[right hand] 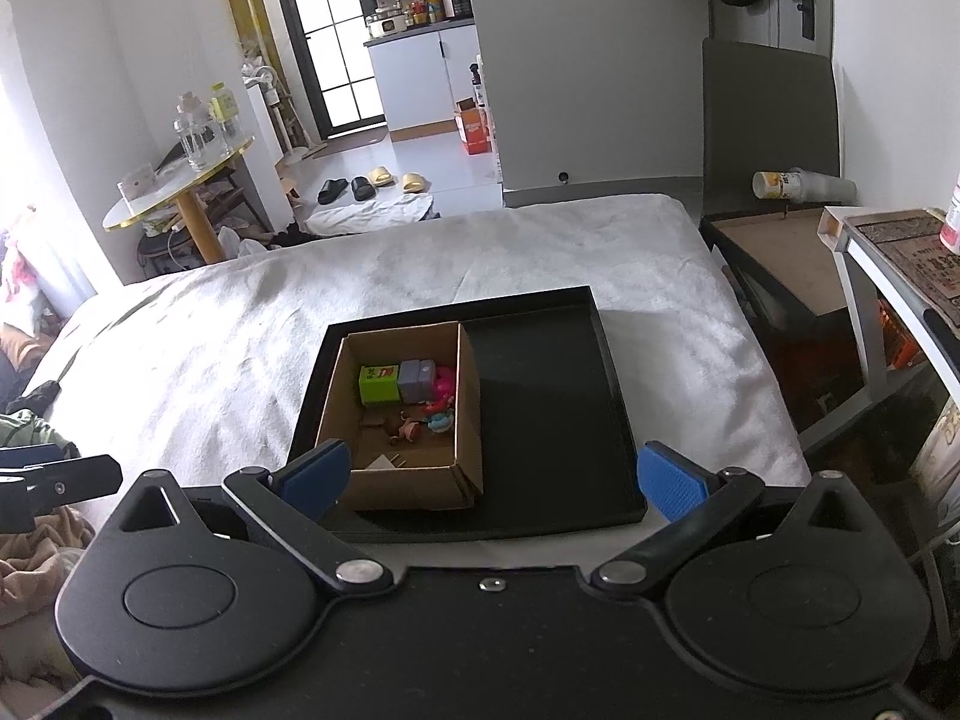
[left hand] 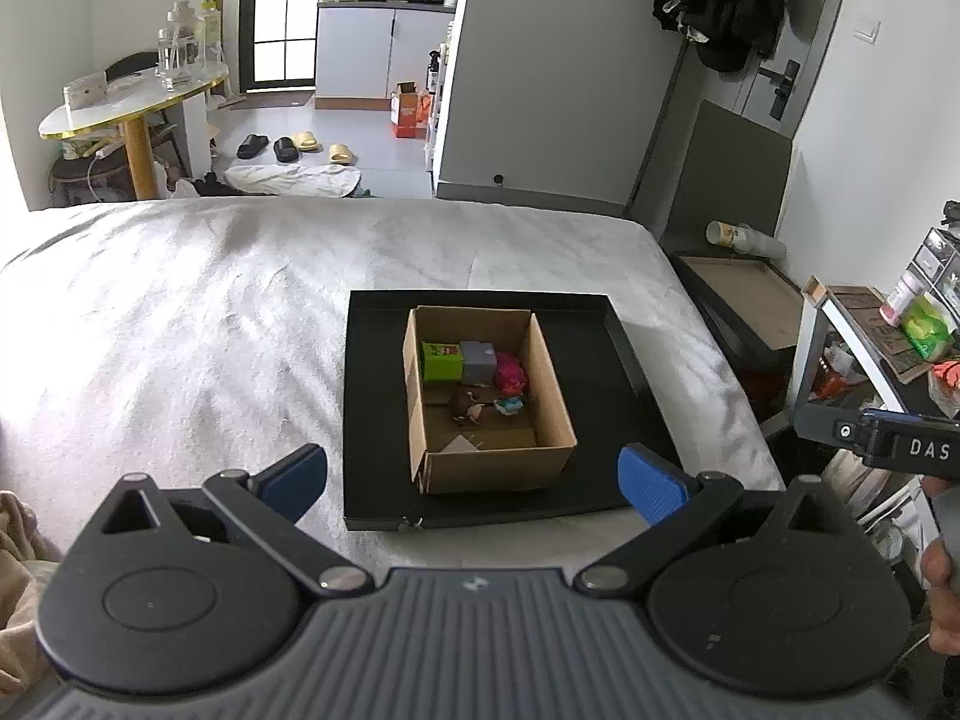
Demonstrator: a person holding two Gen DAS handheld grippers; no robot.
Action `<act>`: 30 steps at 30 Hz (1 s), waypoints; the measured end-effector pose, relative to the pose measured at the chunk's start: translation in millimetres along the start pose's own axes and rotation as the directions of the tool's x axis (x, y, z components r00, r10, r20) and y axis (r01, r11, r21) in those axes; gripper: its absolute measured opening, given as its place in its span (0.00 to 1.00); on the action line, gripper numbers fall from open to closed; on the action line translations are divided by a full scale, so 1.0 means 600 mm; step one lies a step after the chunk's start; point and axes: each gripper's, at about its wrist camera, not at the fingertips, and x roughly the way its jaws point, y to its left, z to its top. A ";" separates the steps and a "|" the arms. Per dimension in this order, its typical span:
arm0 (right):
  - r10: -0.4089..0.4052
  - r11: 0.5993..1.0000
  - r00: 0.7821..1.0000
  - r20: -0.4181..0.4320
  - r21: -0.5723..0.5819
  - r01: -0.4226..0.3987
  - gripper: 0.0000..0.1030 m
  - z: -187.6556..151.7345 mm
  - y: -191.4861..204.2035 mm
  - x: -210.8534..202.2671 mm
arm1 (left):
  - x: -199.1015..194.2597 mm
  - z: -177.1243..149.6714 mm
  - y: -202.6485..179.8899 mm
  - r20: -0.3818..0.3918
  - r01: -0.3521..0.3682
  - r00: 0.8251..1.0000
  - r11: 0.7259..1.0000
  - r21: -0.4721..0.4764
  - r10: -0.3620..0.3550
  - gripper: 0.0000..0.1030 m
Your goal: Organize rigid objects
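Both grippers, left gripper (left hand: 474, 483) and right gripper (right hand: 492, 477), spread wide and empty, hovering short of the cardboard box (left hand: 543, 378); toys sit inside, black tray (right hand: 540, 420) catching strays

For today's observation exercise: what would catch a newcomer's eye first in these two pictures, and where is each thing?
First, the open cardboard box standing on the black tray in the middle of the white bed. Inside, along its far wall, a green block and a grey block stand side by side, with small bright toys next to them. Nearest the cameras, the left gripper and right gripper hang open and empty.
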 end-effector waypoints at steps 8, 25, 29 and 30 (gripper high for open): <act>-0.004 1.000 1.000 -0.008 -0.026 0.003 1.00 -0.001 0.008 0.001 | 0.000 -0.003 -0.001 -0.002 0.000 1.000 1.000 0.004 0.000 1.00; 0.002 1.000 1.000 -0.007 -0.012 -0.002 1.00 0.000 0.001 0.001 | 0.000 -0.002 0.001 -0.011 0.016 1.000 1.000 0.008 -0.016 1.00; 0.012 1.000 1.000 -0.005 -0.012 -0.012 1.00 0.001 0.000 0.000 | 0.000 -0.003 0.004 -0.013 0.019 1.000 1.000 0.006 -0.019 1.00; 0.011 1.000 1.000 -0.004 -0.015 -0.011 1.00 0.000 0.001 0.000 | 0.000 -0.003 0.003 -0.013 0.022 1.000 1.000 0.006 -0.022 1.00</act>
